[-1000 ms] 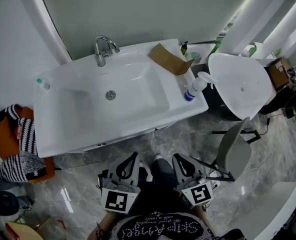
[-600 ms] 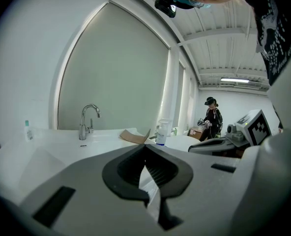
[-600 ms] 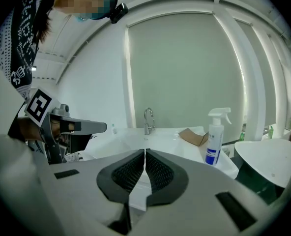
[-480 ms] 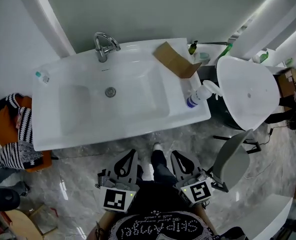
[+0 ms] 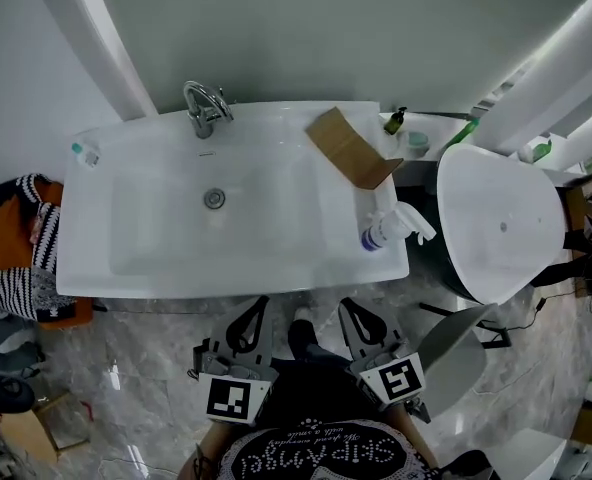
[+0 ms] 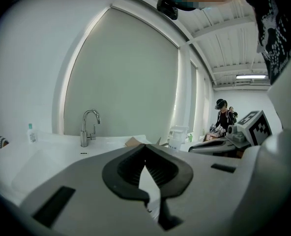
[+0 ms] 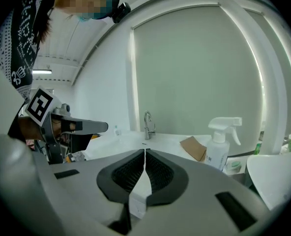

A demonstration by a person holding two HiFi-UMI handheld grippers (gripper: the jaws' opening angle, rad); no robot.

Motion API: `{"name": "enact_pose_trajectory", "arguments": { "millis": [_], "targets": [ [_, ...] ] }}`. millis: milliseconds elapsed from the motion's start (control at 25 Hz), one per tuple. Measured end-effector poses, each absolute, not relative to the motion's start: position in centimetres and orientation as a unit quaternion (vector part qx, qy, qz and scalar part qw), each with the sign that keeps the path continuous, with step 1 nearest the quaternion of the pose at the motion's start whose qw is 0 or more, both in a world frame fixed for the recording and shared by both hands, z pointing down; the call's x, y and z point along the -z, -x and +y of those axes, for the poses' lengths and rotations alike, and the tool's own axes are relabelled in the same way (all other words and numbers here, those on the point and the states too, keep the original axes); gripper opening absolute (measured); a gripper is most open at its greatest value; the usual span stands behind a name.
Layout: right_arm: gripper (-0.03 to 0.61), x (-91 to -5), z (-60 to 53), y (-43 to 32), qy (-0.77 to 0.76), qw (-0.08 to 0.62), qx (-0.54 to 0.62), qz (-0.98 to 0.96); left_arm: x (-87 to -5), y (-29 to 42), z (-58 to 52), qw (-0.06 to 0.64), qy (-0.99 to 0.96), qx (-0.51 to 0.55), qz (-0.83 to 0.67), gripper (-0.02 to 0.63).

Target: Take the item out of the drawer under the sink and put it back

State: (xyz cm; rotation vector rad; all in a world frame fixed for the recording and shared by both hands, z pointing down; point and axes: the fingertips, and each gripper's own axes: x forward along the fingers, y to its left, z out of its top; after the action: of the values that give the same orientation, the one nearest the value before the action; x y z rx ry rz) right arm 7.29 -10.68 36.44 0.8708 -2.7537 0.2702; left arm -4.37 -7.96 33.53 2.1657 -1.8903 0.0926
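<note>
right gripper (image 5: 349,304) has neared the sink (image 5: 276,218) ahead.

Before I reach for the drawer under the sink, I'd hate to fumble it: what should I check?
1. Empty left gripper: ok, jaws shut on nothing.
2. Empty right gripper: ok, also shut on nothing.
3. Jaws open for a handle: not ok.
4. Where the drawer stands: cannot tell, hidden beneath the sink top.
5. The spray bottle upright at the sink's right edge, apart from both grippers: ok.
</note>
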Motion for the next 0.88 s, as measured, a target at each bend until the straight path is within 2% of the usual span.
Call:
{"name": "enact_pose_trajectory", "arguments": {
  "millis": [560,880],
  "targets": [
    [0.02,-37.2,-13.4,-10.3,-0.241,0.127,-0.09,-0.958,-34.0,0.4,-10.0,0.138,-0.711,-0.019,-0.69,0.003],
    [0.02,-37.0,-12.4,-10.8,-0.253,0.12,-0.085,-0.956,-34.1,1.0,-8.4,0.132,-0.707,-0.023,-0.695,0.003]
  ]
}}
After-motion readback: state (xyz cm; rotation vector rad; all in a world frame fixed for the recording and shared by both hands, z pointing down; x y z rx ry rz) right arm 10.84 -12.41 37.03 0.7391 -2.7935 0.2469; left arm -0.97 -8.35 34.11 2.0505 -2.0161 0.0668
